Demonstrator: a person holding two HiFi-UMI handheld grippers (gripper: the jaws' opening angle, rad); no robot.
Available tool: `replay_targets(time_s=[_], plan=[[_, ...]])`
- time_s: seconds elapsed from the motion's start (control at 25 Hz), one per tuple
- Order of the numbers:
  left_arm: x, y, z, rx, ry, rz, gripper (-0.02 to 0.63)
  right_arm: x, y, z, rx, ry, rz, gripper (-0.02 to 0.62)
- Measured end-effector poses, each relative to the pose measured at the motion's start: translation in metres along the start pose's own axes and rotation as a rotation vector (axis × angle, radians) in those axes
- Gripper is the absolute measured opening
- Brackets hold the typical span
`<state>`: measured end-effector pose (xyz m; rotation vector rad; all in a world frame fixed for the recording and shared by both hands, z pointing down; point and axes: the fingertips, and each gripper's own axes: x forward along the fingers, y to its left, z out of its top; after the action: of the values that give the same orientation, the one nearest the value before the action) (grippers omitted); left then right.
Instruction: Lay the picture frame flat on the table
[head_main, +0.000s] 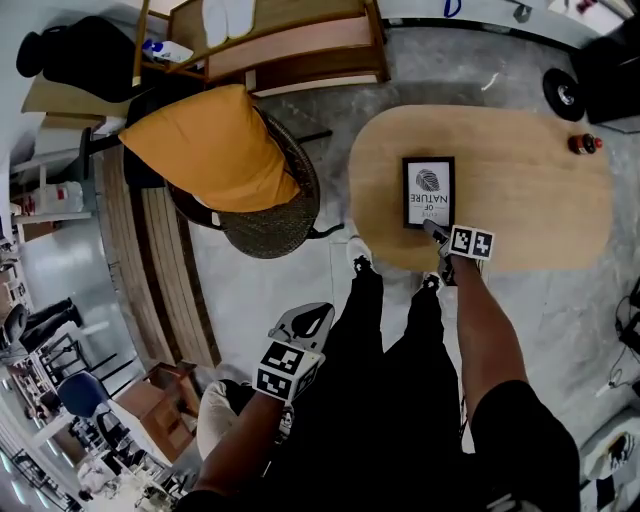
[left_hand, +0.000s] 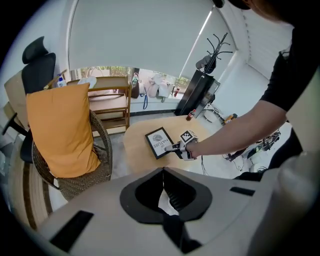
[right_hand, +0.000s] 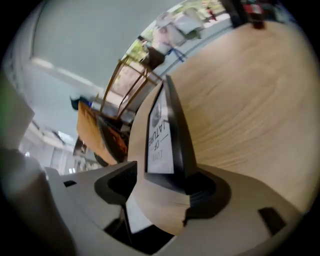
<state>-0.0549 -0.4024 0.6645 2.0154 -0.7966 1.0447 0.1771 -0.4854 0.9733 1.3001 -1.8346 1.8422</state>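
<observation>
A black picture frame (head_main: 428, 190) with a leaf print and the words "OF NATURE" lies face up on the oval wooden table (head_main: 530, 200), near its front edge. My right gripper (head_main: 437, 232) sits at the frame's near edge. In the right gripper view the frame's (right_hand: 160, 135) lower corner stands between the wide-apart jaws of that gripper (right_hand: 161, 186), close to the right one, and the left jaw stands clear of it. My left gripper (head_main: 305, 322) hangs low beside the person's legs, away from the table. Its jaws (left_hand: 162, 171) meet at the tips and hold nothing.
A wicker chair with an orange cushion (head_main: 215, 150) stands left of the table. A wooden shelf unit (head_main: 280, 45) is behind it. A small red object (head_main: 584, 143) sits on the table's far right end. A dark coat stand (left_hand: 215, 50) rises beyond the table.
</observation>
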Motion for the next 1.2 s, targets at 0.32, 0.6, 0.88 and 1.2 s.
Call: replay_targets(time_s=[0.32,0.6,0.88,1.2], plan=[[-0.002,0.002,-0.012,-0.034,-0.005,-0.006,0.006,0.006,-0.055,-0.031,-0.54,0.356,-0.382,0.28],[-0.003,-0.013,-0.004,-0.02,-0.055,0.029,0.006,-0.018,-0.047,-0.021,-0.617,0.39,-0.452,0.279],[-0.014,-0.05,0.033,-0.039,-0.213,0.065,0.006,-0.085,0.01,-0.018,-0.77,0.309,-0.305,0.279],[-0.036,-0.101,0.02,-0.047,-0.282,0.078,0.006,-0.183,0.084,-0.039,-0.804,0.129,-0.095,0.253]])
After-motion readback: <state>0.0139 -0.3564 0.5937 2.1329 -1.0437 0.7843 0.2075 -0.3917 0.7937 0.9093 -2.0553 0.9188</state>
